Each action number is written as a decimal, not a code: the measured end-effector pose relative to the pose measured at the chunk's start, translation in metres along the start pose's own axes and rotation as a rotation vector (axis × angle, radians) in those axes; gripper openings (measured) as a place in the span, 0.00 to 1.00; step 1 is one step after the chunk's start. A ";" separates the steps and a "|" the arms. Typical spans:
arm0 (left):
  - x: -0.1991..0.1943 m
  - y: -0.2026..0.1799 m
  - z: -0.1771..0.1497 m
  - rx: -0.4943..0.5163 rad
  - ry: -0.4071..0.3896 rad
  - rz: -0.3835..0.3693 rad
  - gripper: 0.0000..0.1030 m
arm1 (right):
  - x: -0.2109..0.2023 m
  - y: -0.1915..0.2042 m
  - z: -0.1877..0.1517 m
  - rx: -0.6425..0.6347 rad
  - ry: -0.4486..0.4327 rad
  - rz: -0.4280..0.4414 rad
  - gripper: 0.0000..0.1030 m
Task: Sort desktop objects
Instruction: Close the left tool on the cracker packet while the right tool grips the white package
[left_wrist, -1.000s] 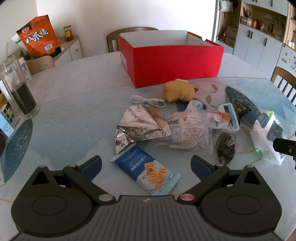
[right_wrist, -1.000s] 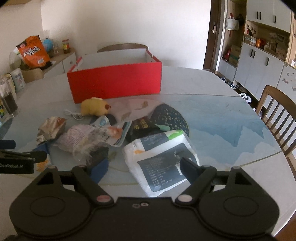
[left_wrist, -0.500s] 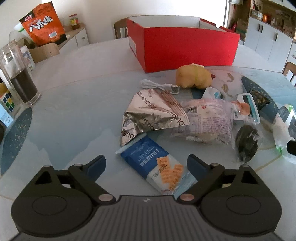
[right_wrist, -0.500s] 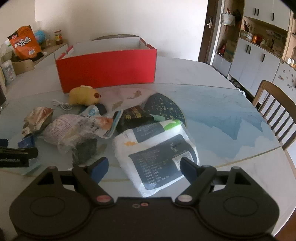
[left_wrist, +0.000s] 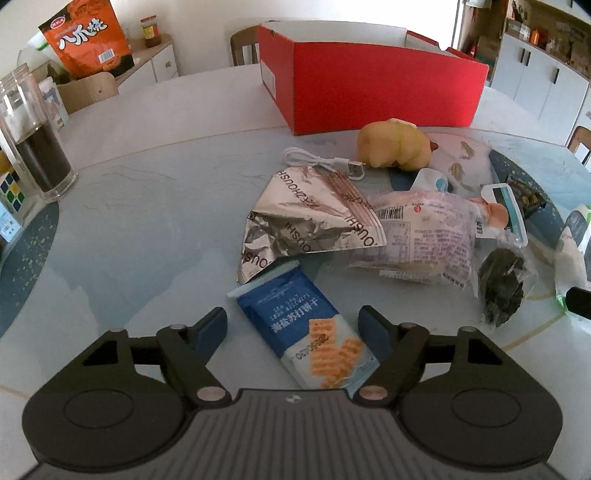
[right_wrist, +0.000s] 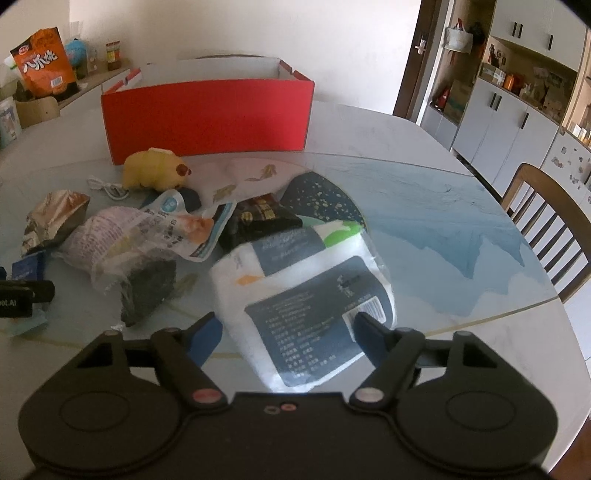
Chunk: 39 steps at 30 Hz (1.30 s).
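My left gripper (left_wrist: 291, 325) hovers low over a blue-and-white cracker packet (left_wrist: 314, 339) that lies slantwise between its blue fingertips; the jaws are closing and the left pad still stands clear of the packet. My right gripper (right_wrist: 286, 326) straddles a white tissue pack (right_wrist: 306, 295) with a dark label, jaws closing, pads at its edges without squeezing it. An open red box (left_wrist: 369, 85) (right_wrist: 207, 118) stands at the back. In front of it lie a yellow plush toy (left_wrist: 395, 147), a white USB cable (left_wrist: 317, 160), a silver foil bag (left_wrist: 306, 218) and a clear bread packet (left_wrist: 424, 236).
A dark green snack bag (left_wrist: 502, 284) and a black packet (right_wrist: 262, 218) lie between the two grippers. A glass jar (left_wrist: 33, 147) and a puzzle cube (left_wrist: 9, 188) stand at the table's left edge. A wooden chair (right_wrist: 546, 221) is at the right.
Both grippers have sunk toward the table and come closer to their packets. The left jaws have narrowed a lot, the right jaws a little.
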<state>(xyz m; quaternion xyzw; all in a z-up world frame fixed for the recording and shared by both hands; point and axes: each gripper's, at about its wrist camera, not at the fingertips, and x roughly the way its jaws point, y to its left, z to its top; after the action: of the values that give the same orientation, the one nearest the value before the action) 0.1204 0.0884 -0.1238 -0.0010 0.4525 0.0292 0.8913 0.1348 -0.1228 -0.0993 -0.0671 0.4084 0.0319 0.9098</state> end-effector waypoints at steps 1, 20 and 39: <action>0.000 0.000 0.001 -0.001 0.000 -0.004 0.70 | 0.000 0.000 0.000 -0.003 0.002 0.002 0.71; -0.009 -0.003 0.001 0.004 -0.013 -0.004 0.37 | -0.013 -0.008 0.005 -0.024 -0.045 0.015 0.04; -0.055 -0.006 0.012 0.038 -0.097 -0.033 0.35 | -0.052 -0.039 0.028 0.067 -0.149 0.026 0.03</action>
<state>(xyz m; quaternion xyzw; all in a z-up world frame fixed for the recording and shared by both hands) 0.0978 0.0800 -0.0724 0.0100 0.4092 0.0062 0.9124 0.1250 -0.1574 -0.0380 -0.0290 0.3414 0.0349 0.9388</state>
